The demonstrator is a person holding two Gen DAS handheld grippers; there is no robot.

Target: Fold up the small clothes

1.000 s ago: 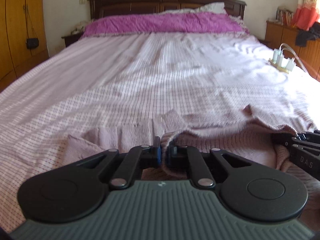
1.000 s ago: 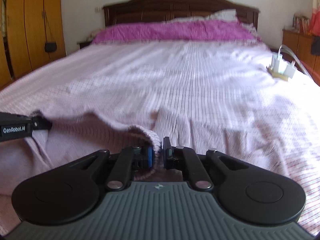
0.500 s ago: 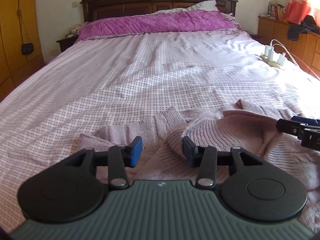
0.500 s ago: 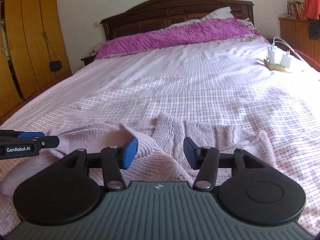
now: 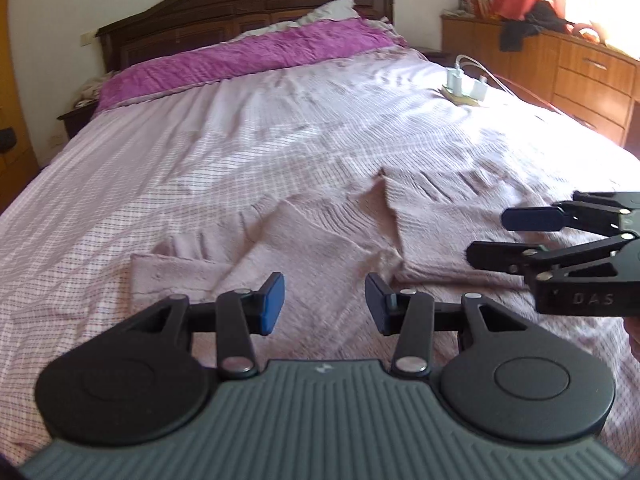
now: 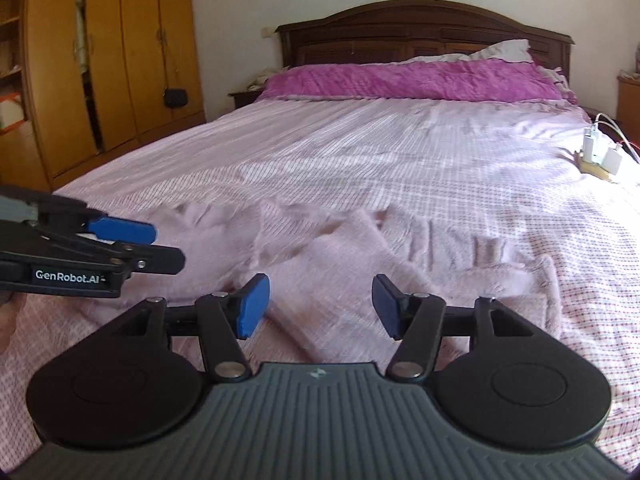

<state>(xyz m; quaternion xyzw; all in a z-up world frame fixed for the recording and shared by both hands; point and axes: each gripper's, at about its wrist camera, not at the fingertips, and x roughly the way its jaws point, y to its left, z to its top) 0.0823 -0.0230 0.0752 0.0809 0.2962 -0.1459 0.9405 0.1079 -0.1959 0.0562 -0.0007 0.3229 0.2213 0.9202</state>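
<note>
The left gripper point(image 5: 325, 304) was held with its jaws spread wide and nothing caught between the blue pads point(image 5: 273, 303); it was poised just above the near part of a pale pink knitted garment point(image 5: 320, 240). The right gripper point(image 6: 320, 306) was likewise spread apart and empty, raised over the same garment, and it was also seen at the right edge of the left wrist view, its fingers parted one above the other. The left gripper was seen in turn at the left edge of the right wrist view, bearing a white printed label. The garment was laid on the near half of the bed, partly folded, with one flap turned over toward the middle and ribbed edges shown along its far side. It was spread on a pink checked bedsheet point(image 6: 360, 152), by which the whole mattress was covered. Farther off, near the right edge of the bed, a power strip with white chargers point(image 6: 600, 156) was set well apart from the garment. A purple pillow cover point(image 6: 412, 80) was laid across the head of the bed against a dark wooden headboard point(image 6: 420, 28). A wooden wardrobe point(image 6: 100, 60) was stood to the left, and a wooden dresser point(image 5: 580, 72) to the right.
</note>
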